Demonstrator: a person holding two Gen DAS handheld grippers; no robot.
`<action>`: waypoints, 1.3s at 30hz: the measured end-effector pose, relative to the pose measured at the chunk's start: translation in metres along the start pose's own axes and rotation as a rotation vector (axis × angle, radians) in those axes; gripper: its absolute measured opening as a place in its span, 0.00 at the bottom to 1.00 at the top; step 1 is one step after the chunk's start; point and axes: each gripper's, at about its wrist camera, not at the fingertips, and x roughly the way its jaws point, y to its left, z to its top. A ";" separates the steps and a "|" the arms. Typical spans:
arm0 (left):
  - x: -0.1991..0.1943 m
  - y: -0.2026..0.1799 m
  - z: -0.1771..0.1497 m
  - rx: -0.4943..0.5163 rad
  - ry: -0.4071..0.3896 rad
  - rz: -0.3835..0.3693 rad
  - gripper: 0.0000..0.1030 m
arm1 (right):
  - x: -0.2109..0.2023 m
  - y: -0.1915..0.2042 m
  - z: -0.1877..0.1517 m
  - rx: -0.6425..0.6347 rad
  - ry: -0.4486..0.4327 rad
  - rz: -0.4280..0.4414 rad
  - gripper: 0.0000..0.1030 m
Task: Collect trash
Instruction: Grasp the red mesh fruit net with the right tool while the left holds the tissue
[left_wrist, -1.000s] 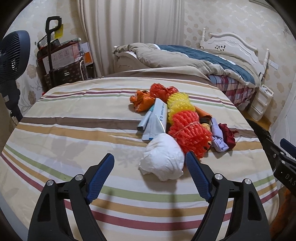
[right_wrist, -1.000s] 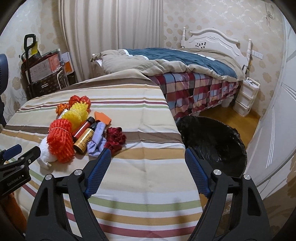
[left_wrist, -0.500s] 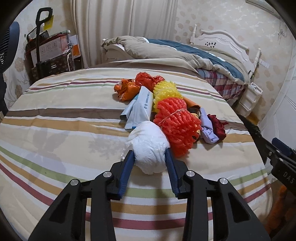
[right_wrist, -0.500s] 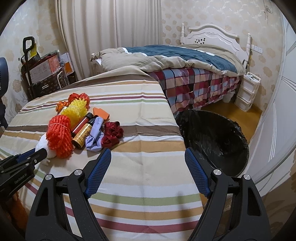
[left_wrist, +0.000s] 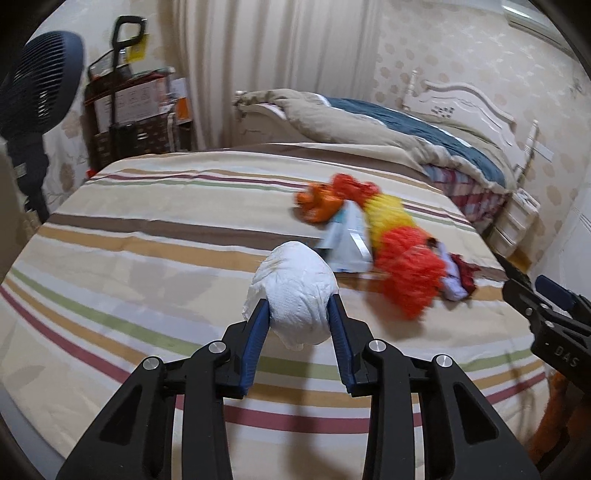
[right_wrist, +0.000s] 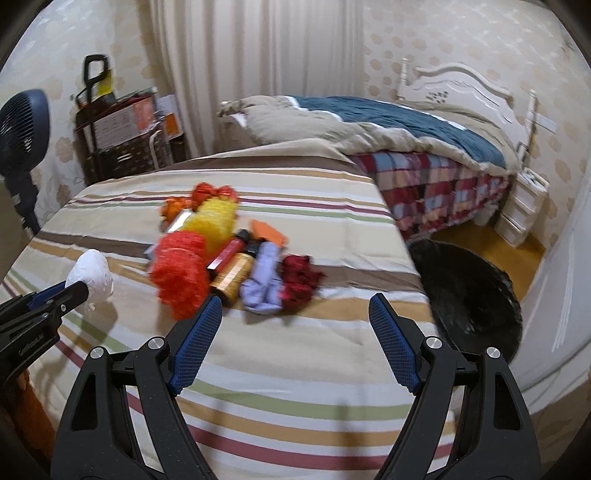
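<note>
My left gripper (left_wrist: 297, 310) is shut on a crumpled white paper wad (left_wrist: 293, 291) and holds it above the striped bed cover; the wad (right_wrist: 92, 275) also shows at the left of the right wrist view. A pile of trash lies on the cover: red-orange mesh (right_wrist: 181, 266), yellow mesh (right_wrist: 212, 218), a brown bottle (right_wrist: 232, 275), a lilac wrapper (right_wrist: 264, 282), a dark red scrap (right_wrist: 299, 277). My right gripper (right_wrist: 295, 306) is open and empty, above the cover in front of the pile. A black-lined trash bin (right_wrist: 469, 291) stands on the floor at the right.
The striped cover (right_wrist: 295, 373) spans both views. A second bed with a blue and beige quilt (right_wrist: 369, 122) stands behind. A dark fan (left_wrist: 33, 96) and a cluttered rack (left_wrist: 129, 122) are at the far left. White drawers (right_wrist: 522, 205) stand by the wall.
My left gripper closed on the white wad, then lifted it off the cover and away from the pile. My right gripper stayed open and shifted slightly.
</note>
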 end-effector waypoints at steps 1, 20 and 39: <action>0.000 0.007 0.000 -0.009 -0.001 0.014 0.35 | 0.000 0.005 0.001 -0.010 -0.002 0.008 0.77; 0.003 0.057 -0.001 -0.087 -0.021 0.083 0.35 | 0.054 0.085 0.010 -0.132 0.082 0.103 0.34; -0.007 -0.025 0.010 0.006 -0.063 -0.065 0.35 | -0.010 0.009 0.015 -0.012 -0.071 0.029 0.32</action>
